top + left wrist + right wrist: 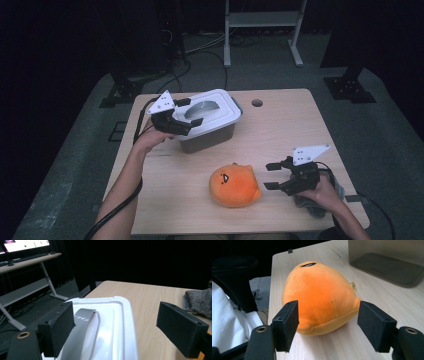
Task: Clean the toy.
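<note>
From the high view, your left gripper point(187, 112) hangs over the near-left corner of the lidded bin point(212, 122), jaws spread and holding nothing. The bin sits toward the far left of the table point(290, 125). Your right gripper point(275, 176) lies low on the table well to the right of the bin and nearer to you, jaws wide and pointed at the orange plush point(235, 186), which rests just beside them, in front of the bin. A grey cloth point(312, 205) lies under your right hand.

In the left gripper view, the jaws stand apart above the white lid point(120, 322). The grey handle point(81, 335) runs up beside the left pad point(58, 327), and nothing is pinched. If the lid is to come off, I would centre the handle between the pads before closing, then lift straight up so the lid does not snag on the bin's rim.

In the right gripper view, the jaws bracket the near end of the plush, wide open; the left pad point(288, 323) looks close against the fabric, the right pad point(374, 323) is clear of it. Slide further in so that the pads meet the fuller body, not the tapering seam, and close gently since it is soft and will squash.
</note>
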### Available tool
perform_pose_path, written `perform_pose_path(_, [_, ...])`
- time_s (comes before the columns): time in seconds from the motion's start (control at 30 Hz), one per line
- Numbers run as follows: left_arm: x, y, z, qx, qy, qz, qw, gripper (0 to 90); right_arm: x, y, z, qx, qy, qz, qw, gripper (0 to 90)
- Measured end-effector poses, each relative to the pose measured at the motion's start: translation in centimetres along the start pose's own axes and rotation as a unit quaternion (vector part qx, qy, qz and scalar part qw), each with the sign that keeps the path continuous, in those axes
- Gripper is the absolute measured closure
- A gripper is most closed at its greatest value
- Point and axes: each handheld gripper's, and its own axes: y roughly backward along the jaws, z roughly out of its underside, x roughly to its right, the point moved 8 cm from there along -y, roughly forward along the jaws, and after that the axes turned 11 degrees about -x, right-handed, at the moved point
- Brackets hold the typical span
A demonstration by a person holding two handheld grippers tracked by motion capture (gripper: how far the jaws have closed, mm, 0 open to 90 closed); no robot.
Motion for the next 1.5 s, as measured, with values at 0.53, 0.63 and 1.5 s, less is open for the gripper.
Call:
perform_pose_path(0.53, [-2.5, -1.6, 0.3, -0.024, 0.013, -0.013, 0.9995, 14.7, 0.2, 0.0, -0.3, 0.001, 0.003, 0.004, 1.0, 32.3])
perform_pose_path(0.63, [-2.9, -1.8, 0.4, -0.028, 0.017, -0.014, 0.9994, 14.7, 0.2, 0.1, -0.2, 0.002, 0.003, 0.004, 1.0, 32.2])
perform_pose_path(1.5, [-4.5, -3.9, 1.2, -0.081, 0.016, 0.004, 0.9966, 39.5, 0.3, -0.1, -0.5, 0.007, 0.004, 0.001, 1.0, 32.2])
